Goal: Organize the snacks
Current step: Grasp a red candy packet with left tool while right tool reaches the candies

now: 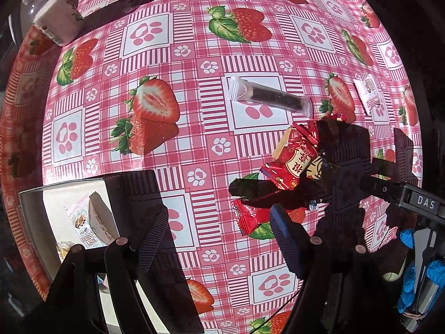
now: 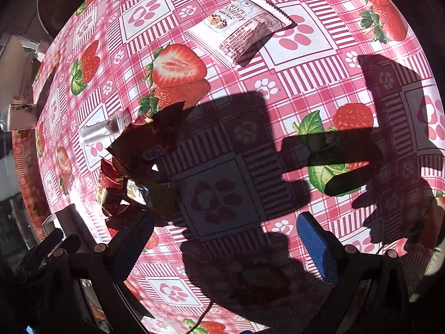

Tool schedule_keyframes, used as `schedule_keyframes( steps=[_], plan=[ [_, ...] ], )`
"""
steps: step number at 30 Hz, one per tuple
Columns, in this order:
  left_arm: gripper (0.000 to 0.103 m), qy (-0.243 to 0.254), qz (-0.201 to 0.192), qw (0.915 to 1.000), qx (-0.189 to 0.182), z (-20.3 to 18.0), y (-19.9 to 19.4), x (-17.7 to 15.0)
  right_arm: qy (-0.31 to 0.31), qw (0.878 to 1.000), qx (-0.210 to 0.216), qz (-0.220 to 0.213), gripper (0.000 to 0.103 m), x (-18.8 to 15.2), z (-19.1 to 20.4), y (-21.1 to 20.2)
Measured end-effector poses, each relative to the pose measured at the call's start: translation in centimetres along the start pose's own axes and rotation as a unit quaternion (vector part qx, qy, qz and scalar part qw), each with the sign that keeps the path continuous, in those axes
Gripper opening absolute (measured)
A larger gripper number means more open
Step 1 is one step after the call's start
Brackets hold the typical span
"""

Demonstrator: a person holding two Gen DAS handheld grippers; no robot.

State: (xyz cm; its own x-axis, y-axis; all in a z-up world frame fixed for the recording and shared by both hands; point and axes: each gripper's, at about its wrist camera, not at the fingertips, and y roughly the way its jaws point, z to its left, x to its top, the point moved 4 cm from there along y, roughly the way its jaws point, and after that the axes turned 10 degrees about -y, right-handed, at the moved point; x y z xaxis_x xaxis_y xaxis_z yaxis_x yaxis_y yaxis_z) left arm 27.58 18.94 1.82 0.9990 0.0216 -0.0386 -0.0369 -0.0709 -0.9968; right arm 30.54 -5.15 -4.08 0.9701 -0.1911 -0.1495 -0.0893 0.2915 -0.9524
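Observation:
My left gripper (image 1: pixel 219 211) points down at the strawberry tablecloth, open, with only cloth between its fingers. Just right of it lies a pile of red snack packs (image 1: pixel 292 164), one red pack (image 1: pixel 250 217) touching the right finger's edge. Beyond them lie a clear-wrapped dark bar (image 1: pixel 269 97) and a small white packet (image 1: pixel 367 91). A white box (image 1: pixel 36 217) at lower left holds a cranberry pack and other snacks. My right gripper (image 2: pixel 225 217) is open over bare cloth. A white cranberry packet (image 2: pixel 244 27) lies ahead of it and the red packs (image 2: pixel 133 153) to its left.
A white cup (image 1: pixel 58 19) stands at the far left corner of the table. The right gripper's body (image 1: pixel 403 194) and a blue-gloved hand (image 1: pixel 417 278) show at the right edge. Hard shadows of both grippers fall across the tablecloth (image 2: pixel 292 89).

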Motion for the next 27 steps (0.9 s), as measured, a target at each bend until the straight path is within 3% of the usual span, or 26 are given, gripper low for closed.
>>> schedule_keyframes(
  steps=[3, 5, 9, 12, 16, 18, 20, 22, 27],
  plan=[
    [0.078, 0.001, 0.005, 1.0000, 0.000, -0.2, 1.0, -0.1, -0.013, 1.000, -0.006, 0.008, 0.103, -0.1, 0.6, 0.7],
    [0.078, 0.046, -0.014, 0.9987, 0.018, -1.2, 1.4, -0.7, -0.033, 0.999, -0.014, 0.011, 0.103, -0.2, 1.7, 1.3],
    [0.079, 0.180, -0.057, 0.9800, 0.061, -4.3, 2.5, -2.2, -0.106, 0.993, -0.048, 0.008, 0.103, 0.1, 4.0, 1.9],
    [0.079, 0.228, -0.058, 0.9693, 0.070, -6.0, 4.2, -2.8, -0.131, 0.989, -0.063, 0.002, 0.103, 0.3, 4.8, 1.9],
    [0.079, 0.221, -0.045, 0.9723, 0.060, -7.1, 6.0, -2.6, -0.100, 0.994, -0.047, -0.001, 0.103, 0.6, 3.1, 1.5],
    [0.068, 0.209, -0.046, 0.9759, 0.041, -7.4, 6.0, -2.4, -0.097, 0.994, -0.051, 0.001, 0.103, 0.5, 2.2, 1.4],
    [0.036, 0.191, -0.048, 0.9800, 0.031, -7.7, 5.7, -2.2, -0.092, 0.995, -0.049, 0.001, 0.103, 0.7, 0.9, 0.9],
    [0.026, 0.164, -0.044, 0.9850, 0.030, -7.4, 5.5, -2.0, -0.068, 0.997, -0.024, -0.008, 0.103, 1.7, -1.4, -0.2],
    [0.026, 0.122, -0.038, 0.9908, 0.043, -5.2, 5.3, -3.2, 0.008, 0.998, 0.042, -0.037, 0.103, 4.4, -1.5, -0.8]
  ],
)
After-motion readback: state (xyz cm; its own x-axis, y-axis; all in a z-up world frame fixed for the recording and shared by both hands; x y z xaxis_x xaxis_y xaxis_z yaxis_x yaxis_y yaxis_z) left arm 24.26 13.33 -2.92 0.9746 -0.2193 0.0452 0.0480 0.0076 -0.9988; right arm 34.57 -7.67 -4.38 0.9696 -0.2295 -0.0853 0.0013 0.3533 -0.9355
